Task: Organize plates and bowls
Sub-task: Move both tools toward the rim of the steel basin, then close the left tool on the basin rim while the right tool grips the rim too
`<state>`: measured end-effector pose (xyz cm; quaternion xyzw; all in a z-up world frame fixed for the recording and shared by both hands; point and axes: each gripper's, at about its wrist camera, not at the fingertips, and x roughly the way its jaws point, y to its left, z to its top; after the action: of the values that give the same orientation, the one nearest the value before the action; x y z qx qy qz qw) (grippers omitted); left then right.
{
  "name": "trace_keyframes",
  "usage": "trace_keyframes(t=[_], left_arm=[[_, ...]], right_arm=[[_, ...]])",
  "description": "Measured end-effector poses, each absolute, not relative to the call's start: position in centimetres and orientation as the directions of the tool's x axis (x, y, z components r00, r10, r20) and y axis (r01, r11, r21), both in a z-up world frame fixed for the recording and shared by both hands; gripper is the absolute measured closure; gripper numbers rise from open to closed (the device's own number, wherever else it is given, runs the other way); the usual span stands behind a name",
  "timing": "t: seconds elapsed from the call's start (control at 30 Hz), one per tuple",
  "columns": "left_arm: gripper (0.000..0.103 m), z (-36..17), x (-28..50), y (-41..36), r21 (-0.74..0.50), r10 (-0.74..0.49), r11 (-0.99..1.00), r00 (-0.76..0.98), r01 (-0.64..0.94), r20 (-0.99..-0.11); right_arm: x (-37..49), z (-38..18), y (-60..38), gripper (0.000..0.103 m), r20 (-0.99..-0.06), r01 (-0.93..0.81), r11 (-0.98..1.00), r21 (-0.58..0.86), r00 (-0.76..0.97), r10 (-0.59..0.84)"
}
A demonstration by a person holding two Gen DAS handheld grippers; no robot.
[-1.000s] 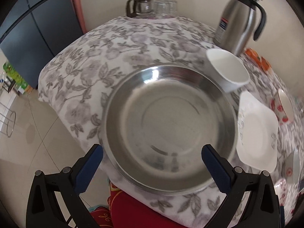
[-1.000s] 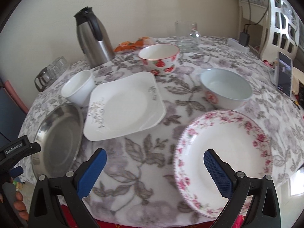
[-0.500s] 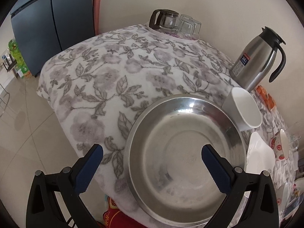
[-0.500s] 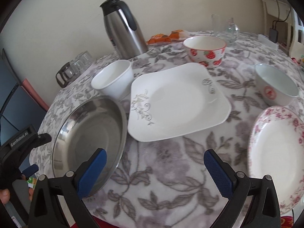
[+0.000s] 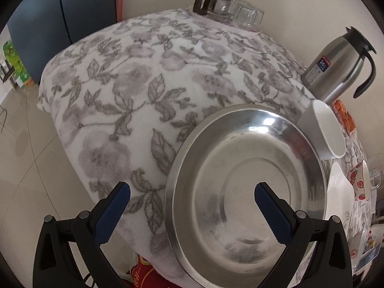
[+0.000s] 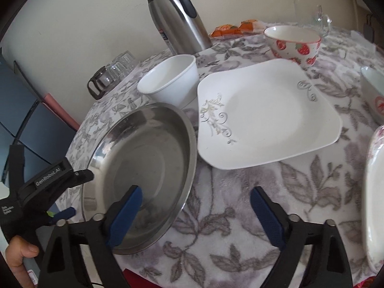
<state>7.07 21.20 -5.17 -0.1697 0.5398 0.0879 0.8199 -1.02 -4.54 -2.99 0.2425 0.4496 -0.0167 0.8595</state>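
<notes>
Steel, wide and shallow, the round pan (image 6: 144,175) sits at the near left edge of the worktop (image 6: 240,216), filling the lower left of the right wrist view and the lower right of the left wrist view. Over the last second both cameras have swung toward it: the pink-flowered plate (image 6: 374,204) that filled the right view is now a sliver at the right edge, and the pan has come between both pairs of fingers. I judge the pan is the piece about to be gripped, from both sides.

The right gripper (image 6: 195,212) has just been narrowing, yet stands open; its left finger hangs over the pan's floor, its right over the cloth, the near rim between them, no pad pressing. The left gripper (image 5: 192,213) is wide open too, straddling the pan's left rim.

Just beyond the pan stand a white bowl (image 6: 170,81) and a square white plate (image 6: 266,117), then a steel flask (image 6: 177,14).
</notes>
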Motion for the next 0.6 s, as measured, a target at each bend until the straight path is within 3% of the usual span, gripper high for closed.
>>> trace_keyframes(t=[0.13,0.23,0.33,0.5,0.6], left_arm=[[0.002,-6.1,7.5,21.5,-0.186,-0.046,0.923,0.382,-0.338,-0.923],[0.018,-6.6,7.8,21.6,-0.194,-0.060,0.922,0.371,-0.336,-0.927],[0.026,-7.0,8.3,21.7,-0.207,-0.080,0.921,0.362,-0.329,-0.929],[0.050,-7.2,9.0,21.8,-0.201,-0.071,0.926,0.376,-0.319,-0.924],[0.057,-7.5,9.5,22.0,-0.194,-0.063,0.926,0.376,-0.323,-0.924]], right_arm=[[-0.4,-3.6,-4.4,0.035,-0.774,0.237,0.867,0.439,0.590,0.231],[0.0,-3.9,-4.2,0.046,-0.766,0.229,0.861,0.455,0.594,0.247],[0.5,-4.1,-4.2,0.052,-0.762,0.226,0.858,0.461,0.596,0.253],[1.5,-4.9,-4.2,0.060,-0.766,0.240,0.854,0.461,0.593,0.248],[1.9,-5.4,-4.5,0.063,-0.770,0.263,0.850,0.457,0.595,0.230]])
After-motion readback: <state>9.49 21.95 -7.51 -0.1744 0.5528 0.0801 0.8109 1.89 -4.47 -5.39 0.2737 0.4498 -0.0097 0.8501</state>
